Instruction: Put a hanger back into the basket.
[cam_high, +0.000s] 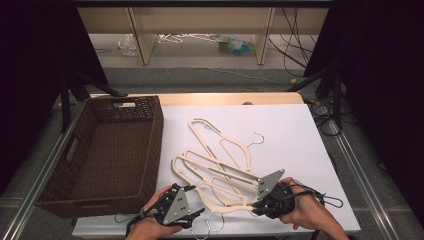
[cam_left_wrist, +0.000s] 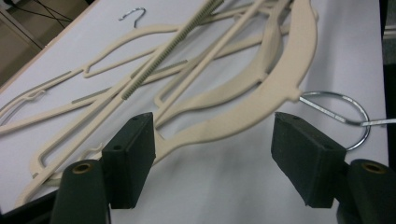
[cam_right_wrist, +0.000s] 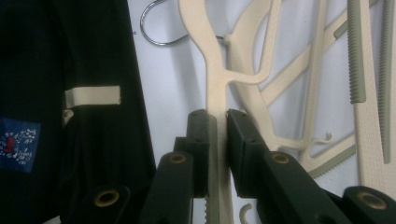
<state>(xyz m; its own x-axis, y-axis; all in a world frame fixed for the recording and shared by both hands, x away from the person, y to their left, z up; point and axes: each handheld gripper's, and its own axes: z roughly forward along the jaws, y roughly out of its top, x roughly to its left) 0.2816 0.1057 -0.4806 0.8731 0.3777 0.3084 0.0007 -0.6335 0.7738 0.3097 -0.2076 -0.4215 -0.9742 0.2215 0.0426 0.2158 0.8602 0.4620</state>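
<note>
Worktop (cam_high: 300, 140): white sheet over a pale wood top, dark curtains at both sides, grey floor and a wooden shelf frame behind with cables and small clutter under it. A dark brown wicker basket (cam_high: 150, 145) stands on the worktop's left part, just beside the pile.

Cream plastic hangers (cam_high: 220, 160) lie tangled in a loose pile at centre-front of the sheet: flat curved shoulders, ribbed grey-green grip strips on the bars, chrome wire hooks.

Right gripper (cam_high: 260, 204): jaws narrow, clamped on the arm of one hanger (cam_right_wrist: 215, 88) at the pile's near right edge.

Left gripper (cam_high: 197, 212): jaws wide, nothing pressed; a hanger shoulder (cam_left_wrist: 233, 119) passes just beyond the pads, chrome hook (cam_left_wrist: 345, 109) beside it.
</note>
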